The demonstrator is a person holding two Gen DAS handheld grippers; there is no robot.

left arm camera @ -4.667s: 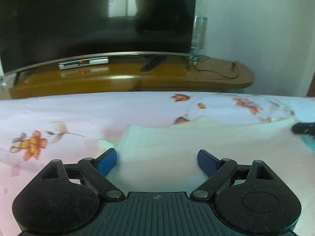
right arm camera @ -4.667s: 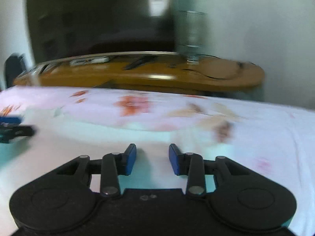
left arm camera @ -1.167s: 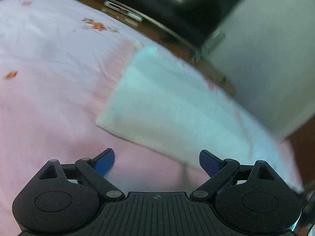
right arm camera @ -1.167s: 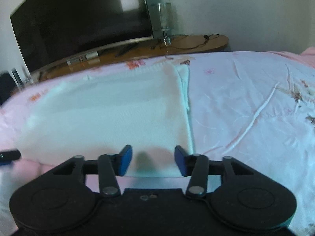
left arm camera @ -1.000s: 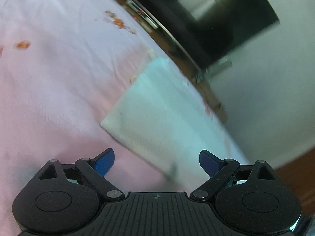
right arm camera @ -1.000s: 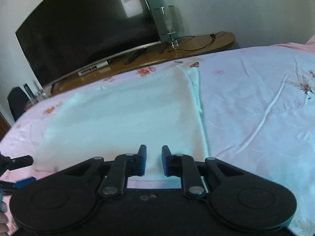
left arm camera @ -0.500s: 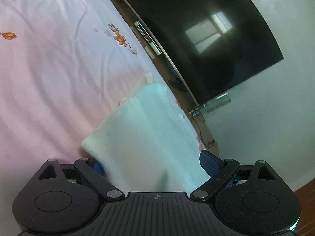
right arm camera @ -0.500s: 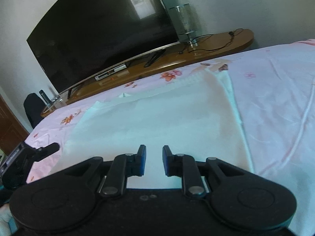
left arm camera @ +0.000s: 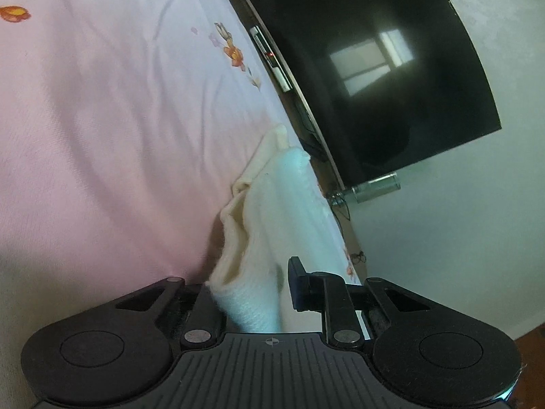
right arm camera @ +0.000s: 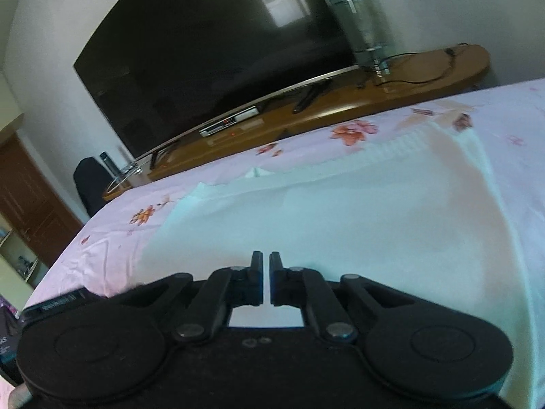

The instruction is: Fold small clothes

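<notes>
A white knitted garment (left arm camera: 293, 197) lies folded on the pink flowered bed sheet (left arm camera: 102, 119). In the left wrist view its near corner is bunched and raised between the fingers of my left gripper (left arm camera: 255, 283). The jaws are closing on it. The right fingertip (left arm camera: 295, 283) shows, while the cloth hides the left one. In the right wrist view the garment (right arm camera: 357, 218) fills the middle, and my right gripper (right arm camera: 266, 259) sits at its near edge. Its jaws are shut to a thin slit in which white cloth shows.
A large dark television (right arm camera: 221, 51) stands on a long wooden stand (right arm camera: 408, 78) beyond the bed's far edge, with a glass vase (right arm camera: 361, 20) and cables on it. A dark chair (right arm camera: 90, 184) and a brown door stand at the left. Sheet (right arm camera: 112, 248) stretches left of the garment.
My left jaws have come together from wide open onto the garment's corner, which now stands bunched up. My right jaws narrowed to a slit and moved further over the garment.
</notes>
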